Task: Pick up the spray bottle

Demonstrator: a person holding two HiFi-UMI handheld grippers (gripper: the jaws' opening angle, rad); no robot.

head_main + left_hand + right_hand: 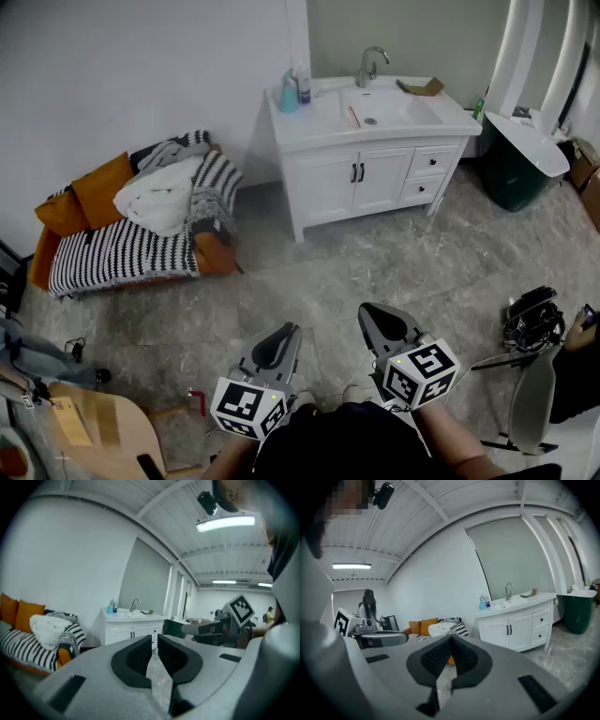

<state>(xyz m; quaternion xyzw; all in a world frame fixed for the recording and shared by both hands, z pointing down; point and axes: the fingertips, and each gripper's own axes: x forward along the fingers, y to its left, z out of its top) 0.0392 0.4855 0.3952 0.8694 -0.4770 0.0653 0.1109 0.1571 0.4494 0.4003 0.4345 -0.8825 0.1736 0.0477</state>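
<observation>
Head view | left gripper (289, 330) fingers barely parted, empty | right gripper (371, 314) fingers pressed together, empty | spray bottle (289, 94) well ahead of fingertips, on vanity (319, 122): likely pre-approach carry.

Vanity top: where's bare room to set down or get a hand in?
Free: front-left of the vanity top, bordered by the spray bottle behind and the basin on the right; front-right corner in front of the brown scrap. Crowded: back-left corner, a second bottle beside the spray bottle.
</observation>
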